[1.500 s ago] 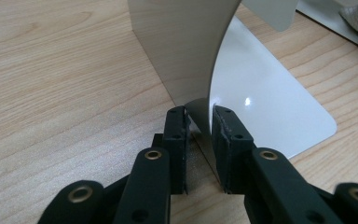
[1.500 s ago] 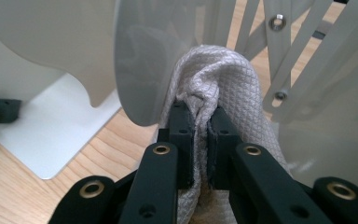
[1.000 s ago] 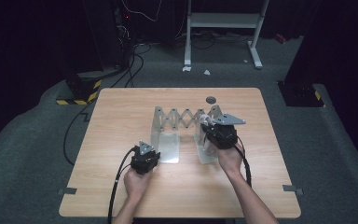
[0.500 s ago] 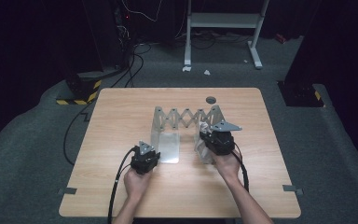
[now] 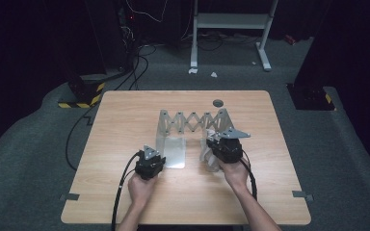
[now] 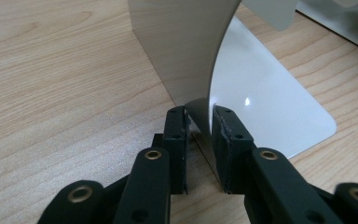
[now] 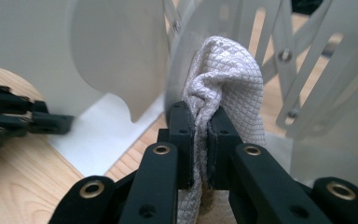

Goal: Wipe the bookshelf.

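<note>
At surface centre, I pin rack's [image 5: 192, 120] left end plate [image 6: 186, 46] in left claw [image 6: 199, 116]; right claw [image 7: 200, 119] pinches cloth [image 7: 226, 88] against right end plate [image 7: 182, 70]. Wiping seems barely begun; lattice untouched.

table top [image 5: 125, 125] seen in pale wood grain, light tan with finer brown streaks. expanding metal rack [image 5: 192, 122] shown in dull silver-grey, base plate [image 6: 270, 102] glossy white-grey. cloth [image 7: 228, 88] seen in off-white with quilted diamond pattern. left gripper [image 6: 200, 123] and right gripper [image 7: 200, 123] finished in matt black, brass-coloured rivets noted. floor [image 5: 347, 144] covered in dark grey carpet; yellow-black hazard stripes [image 5: 79, 103] noted at left.
</note>
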A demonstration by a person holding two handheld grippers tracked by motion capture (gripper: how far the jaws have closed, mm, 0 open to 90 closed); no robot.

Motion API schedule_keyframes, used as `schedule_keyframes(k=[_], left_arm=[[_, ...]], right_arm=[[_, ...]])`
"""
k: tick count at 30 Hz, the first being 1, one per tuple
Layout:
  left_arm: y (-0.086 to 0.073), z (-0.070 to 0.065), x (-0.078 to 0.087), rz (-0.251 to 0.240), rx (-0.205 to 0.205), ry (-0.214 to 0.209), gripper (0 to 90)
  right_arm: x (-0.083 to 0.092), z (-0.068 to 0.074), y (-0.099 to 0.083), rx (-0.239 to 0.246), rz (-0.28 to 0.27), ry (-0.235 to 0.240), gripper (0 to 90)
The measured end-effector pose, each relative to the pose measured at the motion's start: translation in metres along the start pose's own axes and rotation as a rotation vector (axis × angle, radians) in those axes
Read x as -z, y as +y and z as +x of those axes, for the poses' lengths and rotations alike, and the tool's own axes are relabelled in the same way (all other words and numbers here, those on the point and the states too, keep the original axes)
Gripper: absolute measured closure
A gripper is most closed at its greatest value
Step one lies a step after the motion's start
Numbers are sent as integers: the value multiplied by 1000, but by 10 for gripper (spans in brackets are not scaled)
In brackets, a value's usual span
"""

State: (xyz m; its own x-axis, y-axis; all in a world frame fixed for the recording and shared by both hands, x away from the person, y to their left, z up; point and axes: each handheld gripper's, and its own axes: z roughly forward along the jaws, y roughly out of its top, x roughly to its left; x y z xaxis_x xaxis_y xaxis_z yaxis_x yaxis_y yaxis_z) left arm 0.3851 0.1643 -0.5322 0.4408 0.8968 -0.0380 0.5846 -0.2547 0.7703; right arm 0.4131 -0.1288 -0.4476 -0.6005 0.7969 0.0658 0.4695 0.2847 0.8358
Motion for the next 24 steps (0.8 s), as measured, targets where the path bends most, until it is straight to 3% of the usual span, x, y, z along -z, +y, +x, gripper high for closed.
schedule_keyframes(k=[5, 9, 18, 24], left_arm=[[0, 0, 0, 0, 0, 0, 755], [0, 0, 0, 0, 0, 0, 755], [0, 0, 0, 0, 0, 0, 755], [0, 0, 0, 0, 0, 0, 755]], right_arm=[[19, 4, 12, 25, -52, 9, 836], [23, 9, 16, 45, -62, 8, 836], [12, 3, -2, 12, -26, 8, 836], [0, -5, -15, -8, 37, -7, 835]])
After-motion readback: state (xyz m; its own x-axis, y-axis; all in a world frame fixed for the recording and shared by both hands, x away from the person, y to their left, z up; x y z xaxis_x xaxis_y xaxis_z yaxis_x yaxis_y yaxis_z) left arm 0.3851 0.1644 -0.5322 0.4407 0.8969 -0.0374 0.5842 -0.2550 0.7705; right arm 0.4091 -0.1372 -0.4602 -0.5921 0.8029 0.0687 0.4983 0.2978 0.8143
